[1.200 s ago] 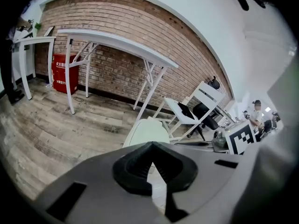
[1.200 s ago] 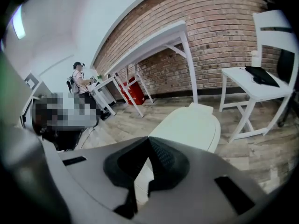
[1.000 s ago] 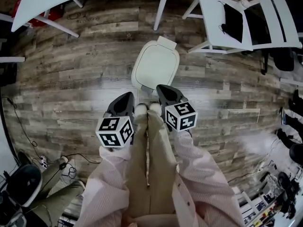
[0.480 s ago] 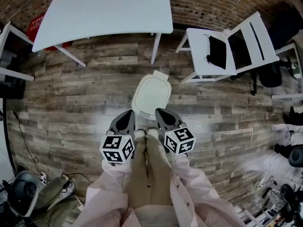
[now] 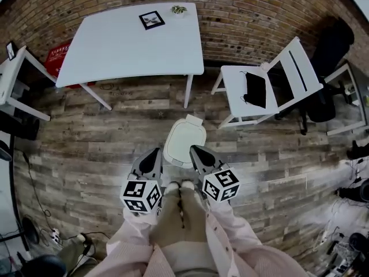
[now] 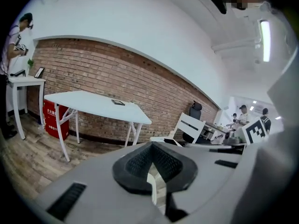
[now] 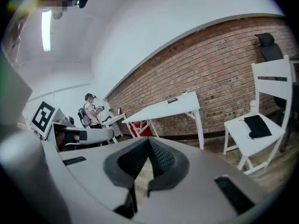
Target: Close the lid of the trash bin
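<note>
In the head view the trash bin (image 5: 184, 143) stands on the wooden floor (image 5: 86, 137), just beyond the person's feet and between the two grippers. Its pale lid (image 5: 185, 140) lies flat over the opening, so what is inside the bin cannot be seen. I judge that the closing is already done. The left gripper (image 5: 154, 154) is at the near left corner of the bin and the right gripper (image 5: 196, 152) at the near right corner. Both are held close to the body and point away from the person, and neither seems to touch the bin. Such a pose fits hands that have no more work on the lid. Farther away a white desk (image 5: 132, 42) stands against the brick wall (image 5: 259, 16) and carries a small picture frame (image 5: 151, 20) and a little plant (image 5: 179, 8). On the right a white chair (image 5: 271, 82) has a black thing (image 5: 253, 89) lying on its seat. In the left gripper view the jaws are together, with only a thin slit between the dark pads and nothing held. This view looks across the room to the desk and the chair and does not show the bin. In the right gripper view the jaws are fully closed and empty as well. It aims at the same wall and furniture, and again the bin is not in it.
</note>
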Available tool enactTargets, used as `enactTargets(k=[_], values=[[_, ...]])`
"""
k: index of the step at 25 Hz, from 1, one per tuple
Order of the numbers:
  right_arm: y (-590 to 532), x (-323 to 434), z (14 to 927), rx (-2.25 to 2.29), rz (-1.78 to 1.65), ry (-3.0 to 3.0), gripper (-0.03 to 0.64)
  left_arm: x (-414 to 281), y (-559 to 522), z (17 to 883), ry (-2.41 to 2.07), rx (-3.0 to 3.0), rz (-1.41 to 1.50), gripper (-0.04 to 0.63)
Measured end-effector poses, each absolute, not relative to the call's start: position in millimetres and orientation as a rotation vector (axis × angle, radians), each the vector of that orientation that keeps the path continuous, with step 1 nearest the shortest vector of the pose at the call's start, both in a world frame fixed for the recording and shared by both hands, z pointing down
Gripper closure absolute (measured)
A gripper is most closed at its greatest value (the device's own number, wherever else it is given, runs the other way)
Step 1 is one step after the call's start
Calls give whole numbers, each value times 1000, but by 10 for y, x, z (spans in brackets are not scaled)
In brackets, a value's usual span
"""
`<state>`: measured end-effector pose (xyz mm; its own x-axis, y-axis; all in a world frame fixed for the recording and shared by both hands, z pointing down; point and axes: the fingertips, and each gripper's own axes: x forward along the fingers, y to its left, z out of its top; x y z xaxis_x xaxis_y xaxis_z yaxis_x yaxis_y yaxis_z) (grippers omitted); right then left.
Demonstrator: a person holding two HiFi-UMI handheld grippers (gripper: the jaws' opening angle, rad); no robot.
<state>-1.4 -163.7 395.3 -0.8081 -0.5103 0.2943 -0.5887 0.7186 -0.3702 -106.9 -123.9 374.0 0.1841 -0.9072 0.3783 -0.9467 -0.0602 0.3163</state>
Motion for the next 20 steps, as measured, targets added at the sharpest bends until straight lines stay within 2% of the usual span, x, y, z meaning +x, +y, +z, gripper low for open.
enactTargets(k=[20], values=[[-1950,278,2621,988,381,-2964,614,-1334,-1410,2650,-1897,2144,31,603]])
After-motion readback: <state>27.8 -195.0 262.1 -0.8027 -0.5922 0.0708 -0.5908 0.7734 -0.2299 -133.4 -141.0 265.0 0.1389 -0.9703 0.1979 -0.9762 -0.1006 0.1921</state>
